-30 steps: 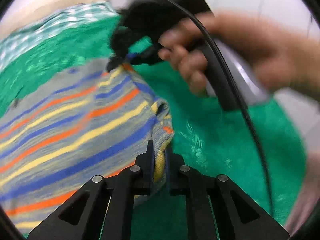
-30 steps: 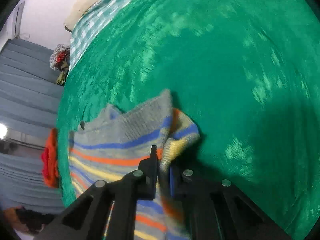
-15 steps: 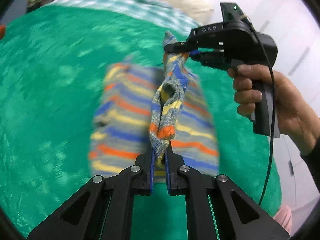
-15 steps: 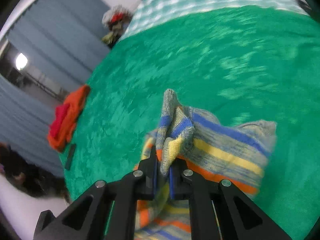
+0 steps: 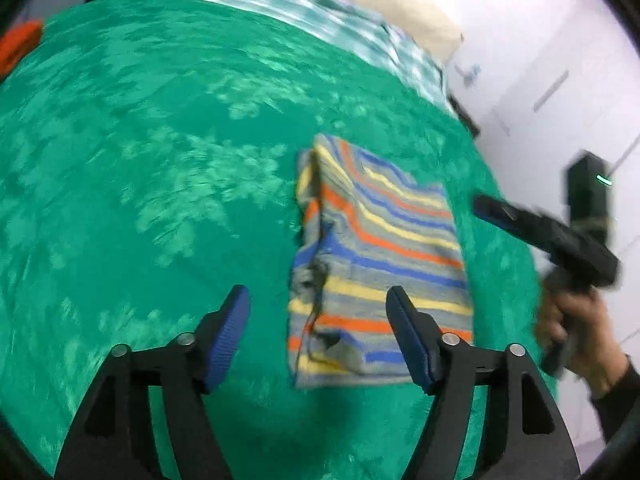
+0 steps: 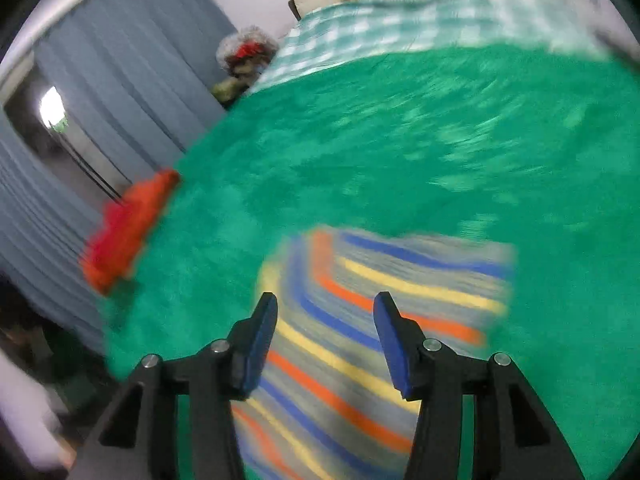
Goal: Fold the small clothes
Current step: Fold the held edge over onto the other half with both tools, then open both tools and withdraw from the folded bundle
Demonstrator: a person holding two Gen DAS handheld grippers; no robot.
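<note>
Your green blanket (image 5: pixel 160 168) covers the bed, and the striped knit garment (image 5: pixel 376 264) lies folded flat on it. Your left gripper (image 5: pixel 318 334) and right gripper (image 6: pixel 325 338) hover above it, jaws spread apart, holding nothing.

Left gripper (image 5: pixel 318 330) fingers spread wide, empty, right gripper (image 6: pixel 325 338) fingers parted, empty, handle in right hand (image 5: pixel 576 332)

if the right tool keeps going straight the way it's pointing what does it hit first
Most likely the striped garment, which lies on the green blanket directly ahead between the open right tool's fingers, though blur makes depth uncertain.
</note>
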